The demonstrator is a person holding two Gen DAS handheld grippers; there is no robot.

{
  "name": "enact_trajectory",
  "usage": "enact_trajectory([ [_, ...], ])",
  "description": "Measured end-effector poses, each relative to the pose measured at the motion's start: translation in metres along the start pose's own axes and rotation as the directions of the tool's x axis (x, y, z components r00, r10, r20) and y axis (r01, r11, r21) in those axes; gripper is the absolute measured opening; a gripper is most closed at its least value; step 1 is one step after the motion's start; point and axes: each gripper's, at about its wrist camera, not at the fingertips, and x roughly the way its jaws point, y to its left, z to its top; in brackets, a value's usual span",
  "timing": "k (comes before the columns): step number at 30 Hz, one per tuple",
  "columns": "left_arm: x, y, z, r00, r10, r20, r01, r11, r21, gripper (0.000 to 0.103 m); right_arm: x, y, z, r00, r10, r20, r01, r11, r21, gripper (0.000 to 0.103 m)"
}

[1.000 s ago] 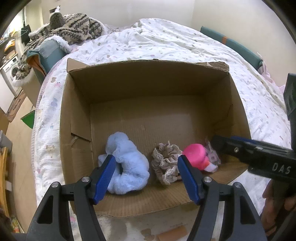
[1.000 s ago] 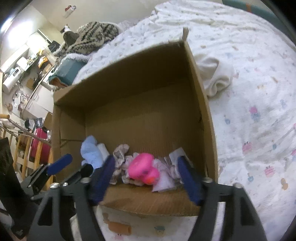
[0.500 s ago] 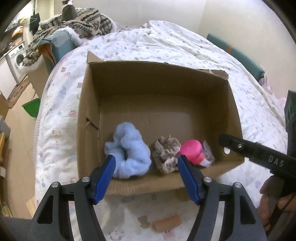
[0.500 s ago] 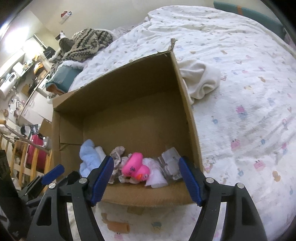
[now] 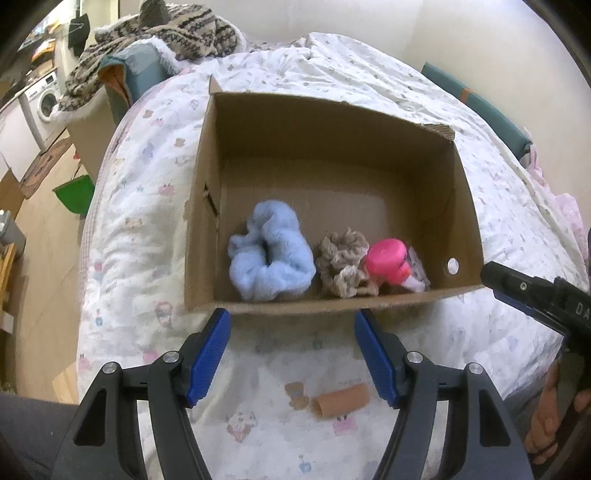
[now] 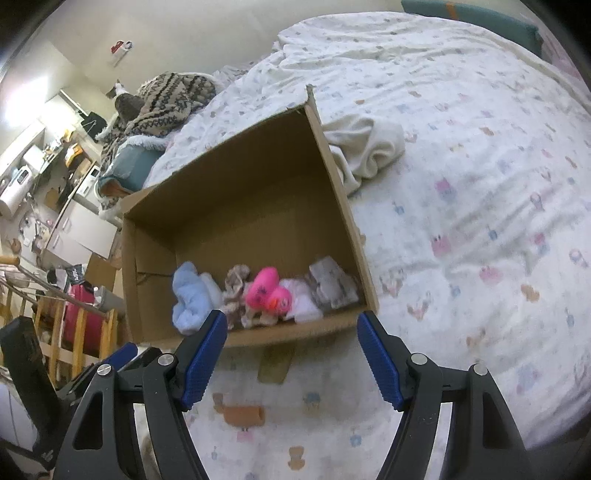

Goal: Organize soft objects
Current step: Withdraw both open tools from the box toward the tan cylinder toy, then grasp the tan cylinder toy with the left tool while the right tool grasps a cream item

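Observation:
An open cardboard box [image 5: 469, 206] [image 6: 332, 173] sits on the bed. Along its near wall lie a light blue fluffy scrunchie [image 5: 269, 254] [image 6: 188, 295], a beige lace scrunchie [image 5: 343, 262] [image 6: 236, 288], a pink plush duck [image 5: 388, 258] [image 6: 267, 288] and a white and grey soft piece [image 6: 328, 284]. My left gripper [image 5: 291, 350] is open and empty, just in front of the box. My right gripper [image 6: 288, 354] is open and empty, also in front of the box; it shows at the right edge of the left wrist view [image 5: 535, 299].
A cream cloth [image 6: 365, 147] lies bunched against the box's right outer wall. The patterned white bedspread [image 6: 480, 184] surrounds the box. A knit blanket [image 5: 166, 33] and a teal cushion [image 5: 140, 70] lie at the far left. A green bin [image 5: 74, 192] stands on the floor.
Both grippers have pulled back and up from the box. The objects inside have not moved.

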Motion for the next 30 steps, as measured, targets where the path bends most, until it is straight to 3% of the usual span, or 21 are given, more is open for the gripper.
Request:
enact_trajectory([
  [7,0.007,0.000,-0.022,0.998,-0.024,-0.066,0.022,0.999,-0.024,0.067,-0.004,-0.003,-0.019,1.000,0.012,-0.016,-0.011,1.000,0.029,0.077],
  [11,0.019,-0.003,-0.037,0.988,-0.072,-0.140,0.064,0.996,-0.064,0.067,-0.004,-0.005,-0.025,1.000,0.001,-0.020,0.000,1.000,0.029,0.077],
  [18,0.048,0.000,-0.052,0.971,-0.089,-0.223,0.060,0.989,-0.133,0.066,0.004,-0.024,-0.028,0.998,-0.020,-0.064,0.026,0.995,0.099,0.077],
  [21,0.058,-0.003,-0.057,0.963,-0.103,-0.248,0.073,0.989,-0.129,0.066,0.010,-0.035,-0.025,0.997,0.023,-0.077,-0.009,0.985,0.175,0.077],
  [25,0.073,-0.018,-0.062,0.945,-0.138,-0.298,0.110,0.988,-0.110,0.065,0.012,-0.036,-0.021,0.997,0.032,-0.076,-0.017,0.981,0.191,0.077],
  [27,0.082,-0.026,-0.066,0.938,-0.134,-0.320,0.110,0.990,-0.092,0.057,0.016,-0.034,-0.020,0.995,0.040,-0.088,-0.023,0.982,0.187,0.077],
  [30,0.089,-0.040,-0.069,0.942,-0.097,-0.320,0.094,0.995,-0.025,0.039,0.023,-0.029,-0.020,0.993,0.037,-0.116,-0.018,0.986,0.165,0.077],
])
